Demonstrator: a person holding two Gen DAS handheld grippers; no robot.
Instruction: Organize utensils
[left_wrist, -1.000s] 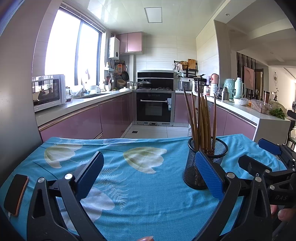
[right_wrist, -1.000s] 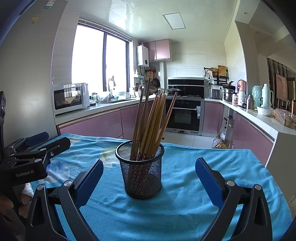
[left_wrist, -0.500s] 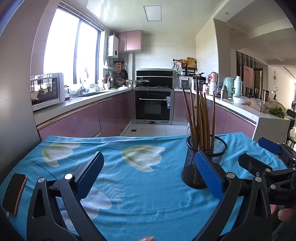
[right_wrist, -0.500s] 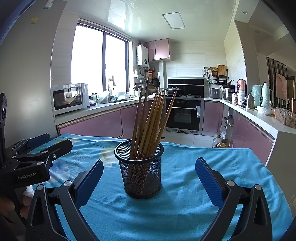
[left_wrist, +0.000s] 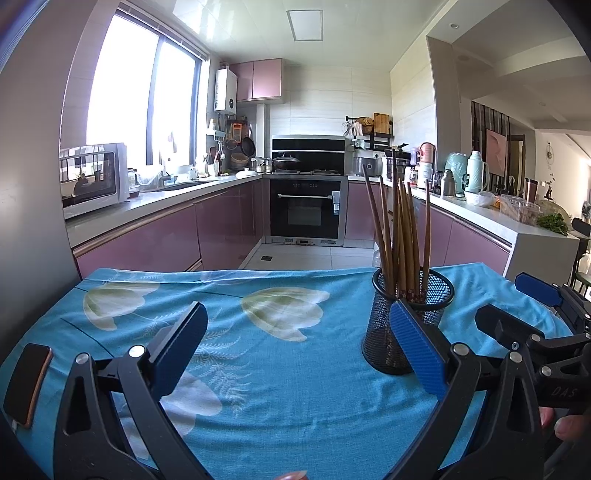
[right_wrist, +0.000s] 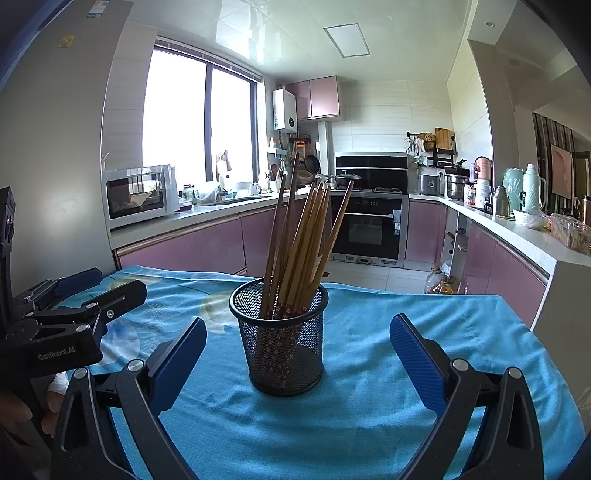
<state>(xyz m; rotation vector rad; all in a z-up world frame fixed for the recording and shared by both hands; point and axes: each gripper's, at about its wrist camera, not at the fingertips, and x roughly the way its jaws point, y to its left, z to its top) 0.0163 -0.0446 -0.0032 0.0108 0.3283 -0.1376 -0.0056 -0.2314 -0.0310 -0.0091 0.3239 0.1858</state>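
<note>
A black mesh cup (right_wrist: 282, 343) stands upright on the blue flowered tablecloth (right_wrist: 369, 387) and holds several brown wooden chopsticks (right_wrist: 303, 243). My right gripper (right_wrist: 297, 363) is open just in front of the cup, its blue pads (right_wrist: 417, 363) wide apart on either side. In the left wrist view the same mesh cup (left_wrist: 408, 325) with its chopsticks (left_wrist: 400, 236) sits to the right, partly behind my right pad. My left gripper (left_wrist: 295, 349) is open over bare cloth with nothing between its fingers. The right gripper (left_wrist: 532, 328) shows at the right edge there.
A dark phone (left_wrist: 26, 384) lies at the table's near left corner. The left gripper (right_wrist: 66, 317) and a hand show at the left in the right wrist view. Beyond the table's far edge are pink kitchen cabinets (left_wrist: 147, 243), an oven (left_wrist: 306, 210) and a microwave (right_wrist: 138, 194).
Both views have shifted only slightly; the cup sits a touch lower and nearer in the left wrist view. Both grippers stay open and the cup has not moved.
</note>
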